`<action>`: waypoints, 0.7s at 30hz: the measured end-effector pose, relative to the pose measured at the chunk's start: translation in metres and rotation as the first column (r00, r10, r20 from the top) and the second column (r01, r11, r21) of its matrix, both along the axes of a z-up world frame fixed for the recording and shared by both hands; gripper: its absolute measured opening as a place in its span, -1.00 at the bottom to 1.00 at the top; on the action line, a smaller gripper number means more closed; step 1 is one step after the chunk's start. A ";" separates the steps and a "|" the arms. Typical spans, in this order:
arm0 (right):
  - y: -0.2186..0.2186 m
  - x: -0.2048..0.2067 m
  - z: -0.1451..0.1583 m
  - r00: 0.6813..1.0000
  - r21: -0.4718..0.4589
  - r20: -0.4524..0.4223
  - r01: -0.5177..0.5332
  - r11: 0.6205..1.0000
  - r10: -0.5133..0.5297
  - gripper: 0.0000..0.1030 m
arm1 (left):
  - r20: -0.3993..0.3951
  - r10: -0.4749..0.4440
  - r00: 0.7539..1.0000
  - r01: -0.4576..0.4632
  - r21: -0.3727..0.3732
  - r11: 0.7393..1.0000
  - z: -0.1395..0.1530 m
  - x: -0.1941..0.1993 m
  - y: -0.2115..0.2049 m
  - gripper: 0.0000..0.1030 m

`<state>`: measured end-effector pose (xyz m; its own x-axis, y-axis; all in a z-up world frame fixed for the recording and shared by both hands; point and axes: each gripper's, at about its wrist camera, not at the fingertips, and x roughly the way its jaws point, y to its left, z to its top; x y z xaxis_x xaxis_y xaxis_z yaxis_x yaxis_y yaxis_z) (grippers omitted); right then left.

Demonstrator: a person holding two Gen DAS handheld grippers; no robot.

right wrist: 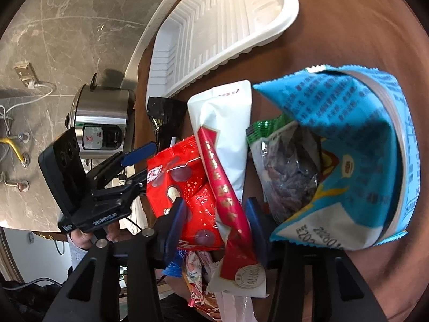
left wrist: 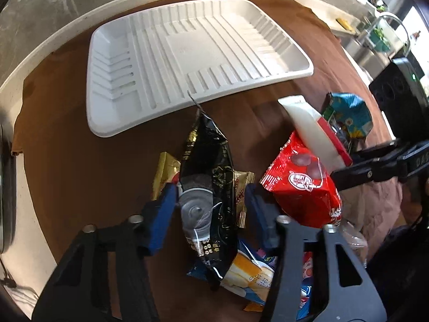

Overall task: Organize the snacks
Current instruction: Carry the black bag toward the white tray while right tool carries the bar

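Two light, crinkly, slippery packets: my left tongs (left wrist: 211, 201) straddle the black bag (left wrist: 207, 187) mid-body near the tray (left wrist: 107, 123); my right tongs (right wrist: 214, 214) pinch the red-white pack (right wrist: 225, 161).

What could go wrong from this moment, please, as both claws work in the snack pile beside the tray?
1. The left claw straddles the black packet, which lies over a gold packet; closing might pinch both.
2. The right claw brackets the red-and-white packet, which leans on the red bag; lifting could drag or topple neighbours.
3. Both claws work close together, so they may collide on the way to the white tray.
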<state>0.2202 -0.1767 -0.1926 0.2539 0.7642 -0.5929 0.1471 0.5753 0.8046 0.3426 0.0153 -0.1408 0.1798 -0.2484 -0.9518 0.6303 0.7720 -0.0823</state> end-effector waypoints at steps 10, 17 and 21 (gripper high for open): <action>0.001 0.000 0.002 1.000 -0.071 -0.016 -0.009 0.997 0.008 -0.52 | 0.015 0.008 1.000 -0.008 0.007 1.000 -0.003 -0.002 0.005 -0.28; -0.005 -0.008 0.001 0.999 -0.063 0.020 0.033 0.997 -0.032 -0.57 | 0.008 0.017 1.000 -0.017 -0.025 1.000 -0.001 -0.003 0.011 -0.35; -0.008 -0.009 0.009 0.998 -0.017 0.043 0.041 0.999 -0.040 -0.60 | -0.024 0.042 0.999 -0.044 -0.073 0.996 0.003 -0.004 0.020 -0.45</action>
<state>0.2117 -0.1845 -0.1841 0.3094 0.7422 -0.5945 0.1364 0.5841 0.8001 0.3387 0.0349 -0.1381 0.1709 -0.3100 -0.9352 0.5941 0.7896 -0.1532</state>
